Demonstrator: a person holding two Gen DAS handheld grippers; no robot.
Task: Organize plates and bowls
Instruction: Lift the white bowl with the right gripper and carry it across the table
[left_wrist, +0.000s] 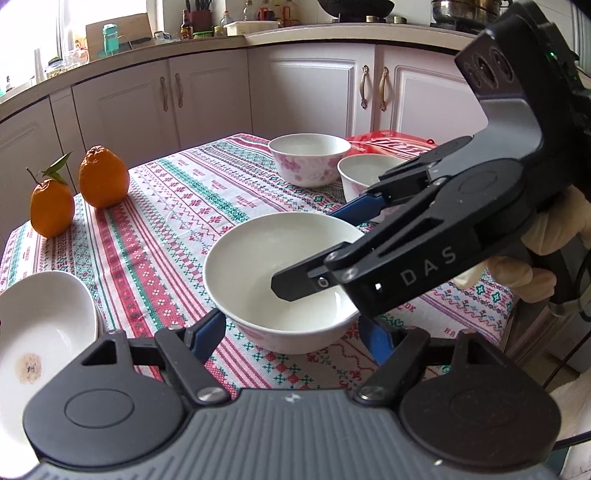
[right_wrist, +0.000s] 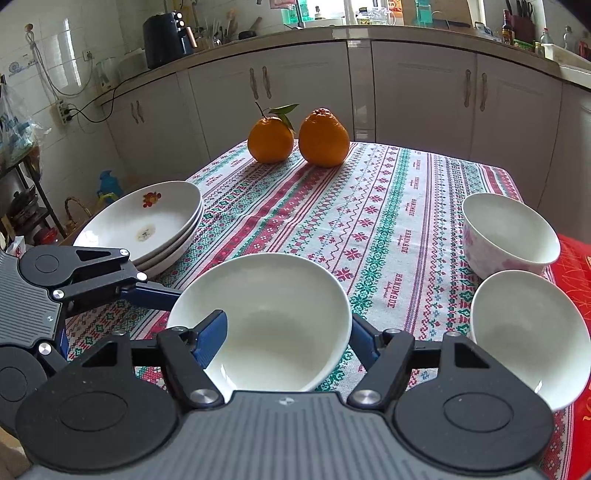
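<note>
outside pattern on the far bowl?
Pink floral on white; far bowl shows best in left wrist view.

Home kitchen, cabinets, cluttered countertop, tablecloth-covered table

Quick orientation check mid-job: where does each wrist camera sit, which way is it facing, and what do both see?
Left wrist: rides the left gripper, facing the cabinets; its fingers straddle the near bowl; right gripper and gloved hand enter from the right.
Right wrist: rides the right gripper, facing the oranges, one finger inside the near bowl; left gripper at left.
Shared: near bowl, oranges, plate stack, two other bowls.
</note>
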